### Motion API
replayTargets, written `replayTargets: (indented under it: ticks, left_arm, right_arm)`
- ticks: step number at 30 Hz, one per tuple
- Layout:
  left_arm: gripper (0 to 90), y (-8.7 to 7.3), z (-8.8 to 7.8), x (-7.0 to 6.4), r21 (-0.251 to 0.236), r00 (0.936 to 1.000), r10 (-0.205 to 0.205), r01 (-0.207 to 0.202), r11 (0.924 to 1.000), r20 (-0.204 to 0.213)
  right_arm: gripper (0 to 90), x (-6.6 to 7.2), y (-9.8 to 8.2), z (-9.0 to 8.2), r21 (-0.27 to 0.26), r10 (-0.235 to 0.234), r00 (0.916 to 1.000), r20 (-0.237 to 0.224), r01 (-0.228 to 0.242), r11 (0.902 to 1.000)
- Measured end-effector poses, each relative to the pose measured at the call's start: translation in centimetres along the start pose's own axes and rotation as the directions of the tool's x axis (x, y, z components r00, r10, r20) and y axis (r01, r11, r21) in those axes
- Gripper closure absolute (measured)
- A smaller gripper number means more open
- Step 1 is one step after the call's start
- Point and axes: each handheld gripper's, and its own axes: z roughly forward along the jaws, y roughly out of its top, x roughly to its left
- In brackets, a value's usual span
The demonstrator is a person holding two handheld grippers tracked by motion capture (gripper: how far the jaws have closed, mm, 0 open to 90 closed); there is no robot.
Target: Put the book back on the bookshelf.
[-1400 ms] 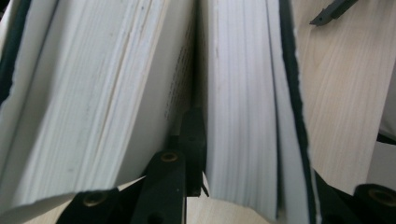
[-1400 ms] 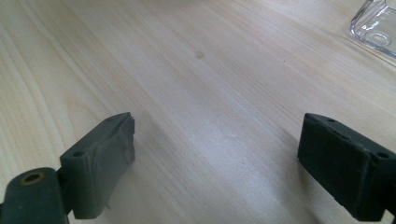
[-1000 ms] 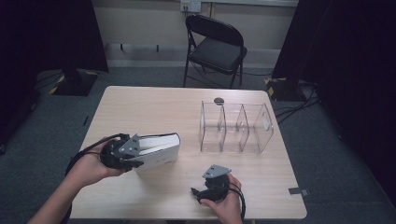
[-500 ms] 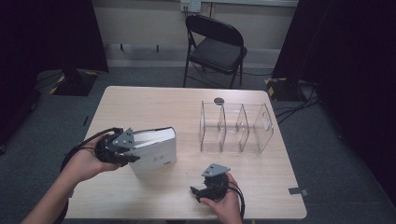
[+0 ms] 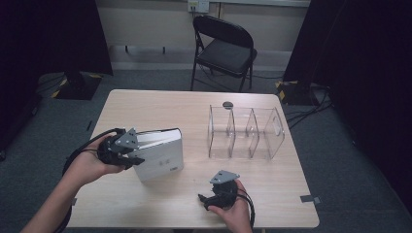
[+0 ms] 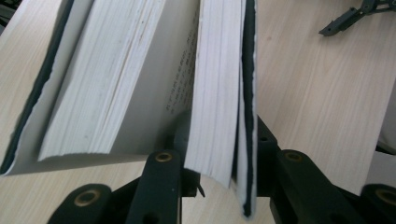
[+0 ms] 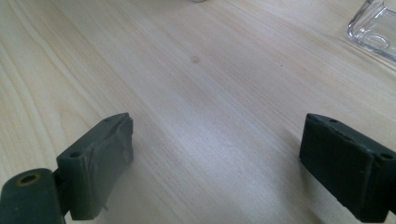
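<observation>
Nearest the person, the right claw (image 5: 206, 199) rests on the pale wooden table (image 5: 160, 104) close to its near edge, held in the right hand (image 5: 236, 208). Its jaws stand wide apart with nothing but bare wood between them, as the right gripper view shows (image 7: 212, 154). It lies well apart from the book, to the book's right and nearer the person.

The left claw (image 5: 138, 155), held in the left hand (image 5: 90, 165), is at the book's left end. In the left gripper view the left claw (image 6: 217, 179) is clamped on a section of the book (image 6: 140, 79): one jaw sits in the gap between the pages, the other outside the dark cover, so a sheaf of pages and the cover are pinched between them. The jaws have just eased open very slightly, yet the pages remain gripped. The remaining pages fan away to one side.

The book (image 5: 160, 153) stands on edge on the table, white with a dark spine edge on top, left of the table's middle.

Beyond and to the right of the book stands a clear acrylic organizer (image 5: 245, 131) with three compartments. Just behind it lies a small dark round thing (image 5: 227, 104). Farther off, past the table's far edge, a black folding chair (image 5: 223, 48) stands on the grey carpet.
</observation>
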Motion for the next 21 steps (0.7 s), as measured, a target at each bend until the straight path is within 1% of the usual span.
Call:
replayTargets:
  ticks: [2, 3, 4, 5, 10, 12, 13, 14, 16, 17, 19, 21]
  left_arm:
    - [70.5, 0.03, -0.13, 0.18, 0.012, 1.0, -0.001, 0.001, 0.9999, -0.007]
    - [70.1, -0.01, -0.03, 0.11, 0.0, 0.9998, -0.008, 0.008, 1.0, -0.018]
    - [69.6, -0.02, -0.03, 0.18, 0.002, 0.9997, 0.001, -0.001, 1.0, -0.026]
    - [69.3, -0.05, -0.05, 0.2, 0.003, 0.9995, -0.002, 0.002, 1.0, -0.031]
    - [69.1, -0.1, -0.04, 0.09, -0.007, 0.9995, -0.007, 0.006, 1.0, -0.031]
    - [68.4, -0.17, 0.12, 0.01, -0.028, 0.9989, -0.025, 0.024, 0.9993, -0.04]
    - [68.2, -0.18, 0.03, 0.09, -0.018, 0.9988, -0.022, 0.022, 0.9996, -0.045]
    - [67.6, -0.17, 0.01, 0.2, -0.016, 0.999, -0.009, 0.008, 0.9998, -0.043]
    - [66.8, -0.21, 0.07, 0.2, -0.028, 0.9982, -0.025, 0.023, 0.9993, -0.055]
    - [66.2, -0.22, 0.0, 0.3, -0.019, 0.9986, -0.016, 0.015, 0.9997, -0.051]
    - [66.1, -0.23, 0.0, 0.34, -0.013, 0.9985, -0.013, 0.012, 0.9998, -0.053]
    - [66.0, -0.21, 0.01, 0.41, -0.011, 0.9987, -0.017, 0.017, 0.9998, -0.048]
  right_arm:
    - [8.8, 0.0, 0.0, 0.0, 0.0, 0.0, 1.0, 0.0, 0.0, 1.0]
    - [8.8, 0.0, 0.0, 0.0, 0.0, 0.0, 1.0, 0.0, 0.0, 1.0]
    - [8.8, 0.0, 0.0, 0.0, 0.0, 0.001, 1.0, 0.0, -0.001, 1.0]
    - [8.8, 0.0, 0.0, 0.0, 0.0, 0.0, 1.0, 0.0, 0.0, 1.0]
    - [8.8, 0.0, 0.0, 0.0, 0.0, 0.0, 1.0, 0.0, 0.0, 1.0]
    - [8.8, 0.0, 0.0, 0.0, 0.0, 0.0, 1.0, 0.0, 0.0, 1.0]
    - [8.8, 0.0, 0.0, 0.0, 0.0, 0.0, 1.0, 0.0, 0.0, 1.0]
    - [8.8, 0.0, 0.0, 0.0, 0.0, 0.0, 1.0, 0.0, 0.0, 1.0]
    - [8.8, 0.0, 0.0, 0.0, 0.0, 0.0, 1.0, 0.0, 0.0, 1.0]
    - [8.8, 0.0, 0.0, 0.0, 0.0, 0.0, 1.0, 0.0, 0.0, 1.0]
    - [8.8, 0.0, 0.0, 0.0, 0.0, 0.0, 1.0, 0.0, 0.0, 1.0]
    - [8.8, 0.0, 0.0, 0.0, 0.0, 0.0, 1.0, 0.0, 0.0, 1.0]
